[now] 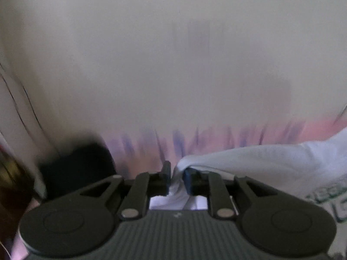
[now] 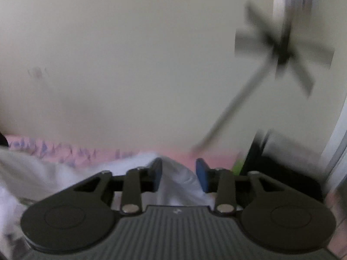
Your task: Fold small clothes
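Note:
A white garment (image 1: 271, 162) with green print at its right edge lies over a pink, blue-patterned sheet (image 1: 141, 147). My left gripper (image 1: 176, 178) has its jaws nearly together, and a bunched fold of the white cloth is pinched between the pads. In the right wrist view the same white garment (image 2: 65, 173) spreads to the left. My right gripper (image 2: 179, 173) stands open with a ridge of the cloth rising between its blue pads (image 2: 201, 175), which are not pressing on it. Both views are blurred.
A pale wall fills the upper part of both views. A dark fan-like shape (image 2: 279, 52) hangs at the upper right. A black object (image 1: 80, 164) sits left of the left gripper, and another dark mass (image 2: 282, 169) lies right of the right gripper.

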### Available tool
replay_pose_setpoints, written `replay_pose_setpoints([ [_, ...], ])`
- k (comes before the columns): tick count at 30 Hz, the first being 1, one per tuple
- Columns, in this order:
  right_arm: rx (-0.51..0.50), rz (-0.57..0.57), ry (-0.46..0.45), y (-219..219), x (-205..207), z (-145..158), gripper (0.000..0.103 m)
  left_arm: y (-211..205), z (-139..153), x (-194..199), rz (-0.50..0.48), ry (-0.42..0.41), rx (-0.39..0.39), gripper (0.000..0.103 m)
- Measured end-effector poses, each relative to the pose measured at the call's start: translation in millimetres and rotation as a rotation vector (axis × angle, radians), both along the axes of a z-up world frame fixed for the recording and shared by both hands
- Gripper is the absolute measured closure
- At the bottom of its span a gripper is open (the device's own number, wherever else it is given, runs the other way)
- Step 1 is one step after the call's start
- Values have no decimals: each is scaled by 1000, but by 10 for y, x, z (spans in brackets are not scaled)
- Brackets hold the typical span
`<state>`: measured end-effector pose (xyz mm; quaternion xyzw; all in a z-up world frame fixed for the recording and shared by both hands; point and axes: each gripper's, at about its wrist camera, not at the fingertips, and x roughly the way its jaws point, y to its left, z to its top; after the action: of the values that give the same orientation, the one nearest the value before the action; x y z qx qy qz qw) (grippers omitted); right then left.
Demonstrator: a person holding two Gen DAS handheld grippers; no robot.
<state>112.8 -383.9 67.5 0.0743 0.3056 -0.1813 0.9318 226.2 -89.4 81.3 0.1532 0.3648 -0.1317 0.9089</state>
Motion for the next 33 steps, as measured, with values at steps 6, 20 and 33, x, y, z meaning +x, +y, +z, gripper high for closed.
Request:
replay_pose_setpoints([
  [6,156,305,10,97,-330,-185,72,208,-183,-114,-153,7,-9,78],
  [20,368,346,83,75,790,-817,76,-513,-461,-77,-393,317,-68,81],
  [33,268,319,-46,169,727,-473,53,-81,-102,764,-61,25,-291,64],
])
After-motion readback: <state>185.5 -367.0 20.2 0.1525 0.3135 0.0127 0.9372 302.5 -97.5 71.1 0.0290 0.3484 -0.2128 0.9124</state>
